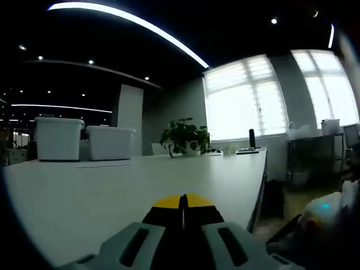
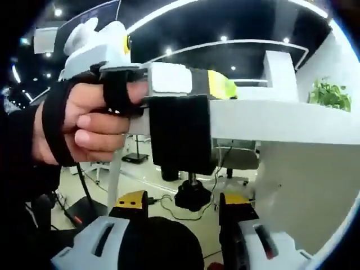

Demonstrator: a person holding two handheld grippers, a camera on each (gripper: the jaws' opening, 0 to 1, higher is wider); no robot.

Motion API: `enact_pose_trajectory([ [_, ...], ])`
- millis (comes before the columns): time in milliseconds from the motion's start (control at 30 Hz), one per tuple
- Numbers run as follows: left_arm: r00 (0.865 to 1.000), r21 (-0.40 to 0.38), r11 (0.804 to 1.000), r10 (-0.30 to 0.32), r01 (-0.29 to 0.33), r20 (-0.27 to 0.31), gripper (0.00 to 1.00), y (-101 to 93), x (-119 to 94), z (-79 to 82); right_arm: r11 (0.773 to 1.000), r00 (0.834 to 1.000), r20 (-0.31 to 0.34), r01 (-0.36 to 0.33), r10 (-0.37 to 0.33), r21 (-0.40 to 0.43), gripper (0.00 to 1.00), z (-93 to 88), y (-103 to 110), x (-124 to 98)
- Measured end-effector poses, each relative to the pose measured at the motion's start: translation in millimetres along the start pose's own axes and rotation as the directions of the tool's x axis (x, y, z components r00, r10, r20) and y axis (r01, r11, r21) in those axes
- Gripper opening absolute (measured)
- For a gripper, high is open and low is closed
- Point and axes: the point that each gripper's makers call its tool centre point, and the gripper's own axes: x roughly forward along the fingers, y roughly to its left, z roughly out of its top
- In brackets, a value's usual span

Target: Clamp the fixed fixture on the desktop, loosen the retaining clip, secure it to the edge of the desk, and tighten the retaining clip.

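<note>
Right gripper (image 2: 183, 216): jaws spread, flanking the black knob (image 2: 192, 198) without touching it.
Left gripper (image 2: 222, 85): jaws pressed together, yellow tips resting on the desk (image 1: 140, 180); a hand (image 2: 84, 121) holds it.
Fixture (image 2: 181, 135): black clamp hanging at the desk edge, knob under it.
Beyond: potted plant (image 1: 184, 135), white bins (image 1: 59, 138).

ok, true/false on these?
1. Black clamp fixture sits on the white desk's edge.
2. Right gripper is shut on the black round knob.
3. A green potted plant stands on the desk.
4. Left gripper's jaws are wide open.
1. True: the black clamp fixture straddles the edge of the white desk.
2. False: the right gripper is open, its jaws on either side of the black round knob, apart from it.
3. True: the green potted plant stands at the far end.
4. False: the left gripper has its yellow tips together.
</note>
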Motion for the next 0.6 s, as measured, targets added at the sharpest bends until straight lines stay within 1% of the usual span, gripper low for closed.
enact_pose_trajectory([
  [33, 1.000, 0.001, 1.000, -0.002, 0.002, 0.001, 0.01, -0.3, -0.3, 0.1, 0.999, 0.999, -0.006, 0.052, -0.052, -0.010, 0.49, 0.0, -2.5, 1.0],
  [100, 1.000, 0.002, 1.000, -0.004, 0.004, 0.002, 0.01, -0.6, -0.7, 0.4, 0.991, 0.991, -0.007, 0.133, -0.133, 0.009, 0.49, 1.5, -5.1, 0.8],
  [133, 1.000, 0.003, 1.000, -0.006, 0.006, 0.003, 0.01, -0.8, -1.0, 0.4, 0.987, 0.987, -0.018, 0.159, -0.159, 0.004, 0.49, 0.2, -5.5, 0.6],
  [200, 1.000, 0.003, 1.000, -0.009, 0.009, 0.004, 0.01, -1.2, -1.3, 0.5, 0.982, 0.982, -0.030, 0.189, -0.189, 0.012, 0.50, -1.2, -5.9, 1.8],
  [333, 1.000, 0.007, 1.000, -0.011, 0.011, 0.007, 0.01, -1.3, -1.7, 1.1, 0.981, 0.980, -0.040, 0.194, -0.194, 0.007, 0.52, -3.6, -5.1, 2.4],
  [433, 1.000, 0.009, 1.000, -0.015, 0.015, 0.009, 0.01, -1.8, -2.1, 1.4, 0.979, 0.978, -0.047, 0.205, -0.204, 0.006, 0.52, -5.7, -9.5, 5.3],
  [500, 1.000, 0.010, 1.000, -0.015, 0.015, 0.010, 0.01, -1.7, -2.0, 1.6, 0.976, 0.975, -0.055, 0.218, -0.217, 0.012, 0.50, -7.9, -14.0, 7.5],
  [567, 1.000, 0.011, 1.000, -0.015, 0.015, 0.010, 0.01, -1.6, -1.9, 1.8, 0.975, 0.975, -0.067, 0.217, -0.214, 0.039, 0.44, -11.0, -14.4, 9.7],
  [600, 1.000, 0.010, 1.000, -0.015, 0.015, 0.010, 0.01, -1.5, -1.7, 1.7, 0.975, 0.974, -0.067, 0.219, -0.216, 0.043, 0.42, -11.9, -14.4, 9.6],
])
